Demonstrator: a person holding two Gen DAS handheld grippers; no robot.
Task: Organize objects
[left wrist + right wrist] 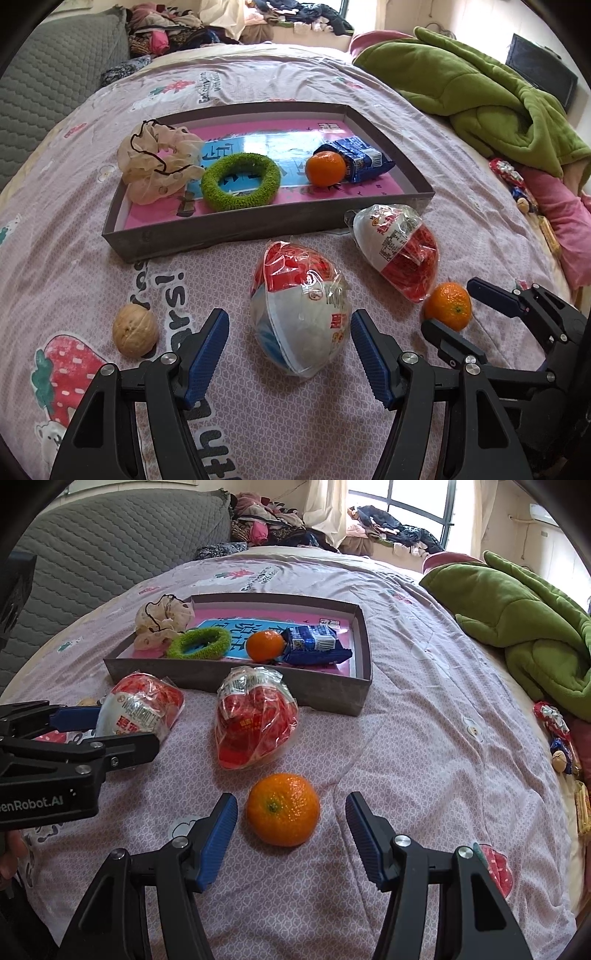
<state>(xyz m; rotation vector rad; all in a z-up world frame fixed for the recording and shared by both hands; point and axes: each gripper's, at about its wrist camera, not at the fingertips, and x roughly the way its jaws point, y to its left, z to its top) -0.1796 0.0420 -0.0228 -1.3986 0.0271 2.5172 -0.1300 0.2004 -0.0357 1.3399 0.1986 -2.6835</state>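
The left gripper (288, 354) stands with its blue-padded jaws spread wide, one to each side of a plastic-wrapped red and white bowl-shaped snack pack (301, 310) lying on the pink patterned bedspread (240, 406); neither pad presses on the wrapper, so nothing is grasped. Its lower edge blurs into the glossy film, and the print on it is too crumpled to read. To its left lies a pale brown walnut (135, 330), apart from the jaw.

The right gripper (291, 819) is likewise released, jaws open around a loose orange mandarin (283, 808) that rests on the bedspread with a gap on both sides. In the left wrist view that gripper's far finger is partly hidden behind the fruit.

Beyond the mandarin lies a second wrapped red and white snack pack (256, 725), just in front of the shallow grey cardboard box lid (207, 674). Inside the lid sit a cream frilly fabric scrunchie (159, 162) spilling over the left wall, a fuzzy green ring-shaped hair tie (241, 181), another orange mandarin (325, 168) and a blue foil snack packet (356, 158) touching it. The pink and blue print on the lid's floor is mostly covered.

Far right, a rumpled green quilted blanket (480, 96) runs out of view, and small wrapped items at the bed's edge are too small to identify.
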